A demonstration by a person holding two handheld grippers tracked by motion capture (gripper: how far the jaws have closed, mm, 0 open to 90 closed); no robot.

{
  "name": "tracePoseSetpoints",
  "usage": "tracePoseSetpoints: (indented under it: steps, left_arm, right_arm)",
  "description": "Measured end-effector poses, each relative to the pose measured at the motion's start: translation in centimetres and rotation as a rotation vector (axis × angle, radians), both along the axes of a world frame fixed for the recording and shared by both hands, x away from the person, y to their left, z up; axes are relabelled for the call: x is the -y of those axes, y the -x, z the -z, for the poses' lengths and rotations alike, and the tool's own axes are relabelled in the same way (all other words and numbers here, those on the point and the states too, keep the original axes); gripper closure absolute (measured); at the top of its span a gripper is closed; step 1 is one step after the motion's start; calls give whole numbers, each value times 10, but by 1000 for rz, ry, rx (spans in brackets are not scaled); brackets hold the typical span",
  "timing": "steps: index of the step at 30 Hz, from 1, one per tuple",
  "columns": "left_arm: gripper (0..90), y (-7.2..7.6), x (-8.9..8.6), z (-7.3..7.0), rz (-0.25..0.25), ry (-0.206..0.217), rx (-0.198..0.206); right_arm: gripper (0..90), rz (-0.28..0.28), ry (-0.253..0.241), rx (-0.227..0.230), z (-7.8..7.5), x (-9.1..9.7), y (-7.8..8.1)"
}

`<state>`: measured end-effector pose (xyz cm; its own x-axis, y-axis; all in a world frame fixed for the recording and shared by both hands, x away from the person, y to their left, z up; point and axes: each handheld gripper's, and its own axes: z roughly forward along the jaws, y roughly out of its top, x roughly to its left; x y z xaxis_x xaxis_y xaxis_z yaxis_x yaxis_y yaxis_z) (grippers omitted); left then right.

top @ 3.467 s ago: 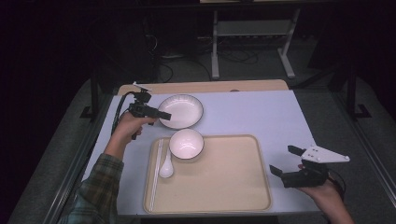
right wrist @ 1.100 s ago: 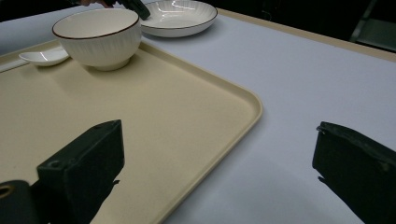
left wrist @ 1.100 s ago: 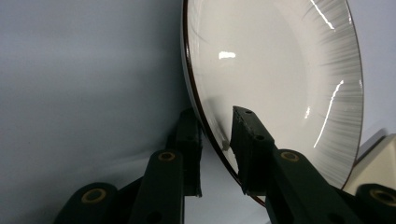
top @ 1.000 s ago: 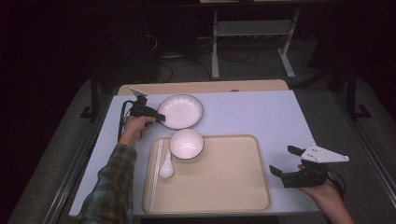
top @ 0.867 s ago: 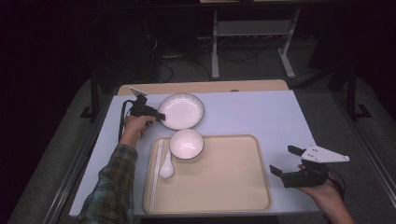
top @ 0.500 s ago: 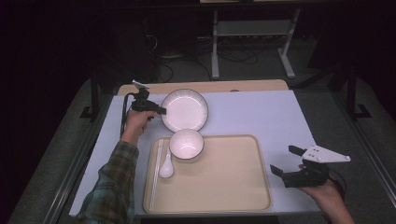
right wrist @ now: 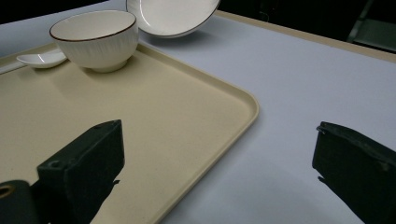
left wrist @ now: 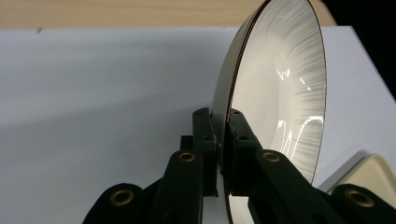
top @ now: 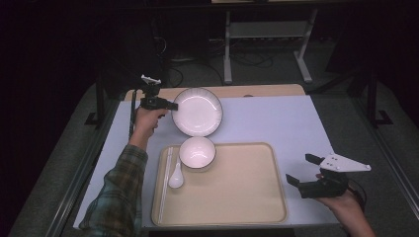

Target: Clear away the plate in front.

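Presently your left gripper (top: 172,105) pinched the near-left rim of the white plate (top: 197,112), jaws having just closed on it, tilting it up off the table beyond the tray (top: 247,207). Your left forearm reached forward, wrist level. Your right gripper (top: 302,170) hovered beside the tray's right edge, jaws spread wide, holding nothing. Bowl (top: 196,152) and spoon (top: 175,177) sat in the tray.
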<state>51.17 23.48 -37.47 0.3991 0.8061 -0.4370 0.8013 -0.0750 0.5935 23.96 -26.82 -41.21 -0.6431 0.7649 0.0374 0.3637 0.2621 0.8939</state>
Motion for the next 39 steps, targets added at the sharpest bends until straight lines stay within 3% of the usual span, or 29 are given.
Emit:
tracePoseSetpoints:
  steps: [6,13,26,39]
  left_arm:
    - [846,2,30,-21,87,11,43]
    - [847,10,64,-31,187,38,61]
    - [845,32,112,-37,370,33,11]
    - [843,67,151,-20,530,-11,-46]
  right_arm:
    - [18,1,-4,1,0,0,0]
    - [18,-1,-5,3,0,1,0]
    - [19,-7,-13,9,-1,0,-2]
    - [18,-13,-9,8,-1,-1,-2]
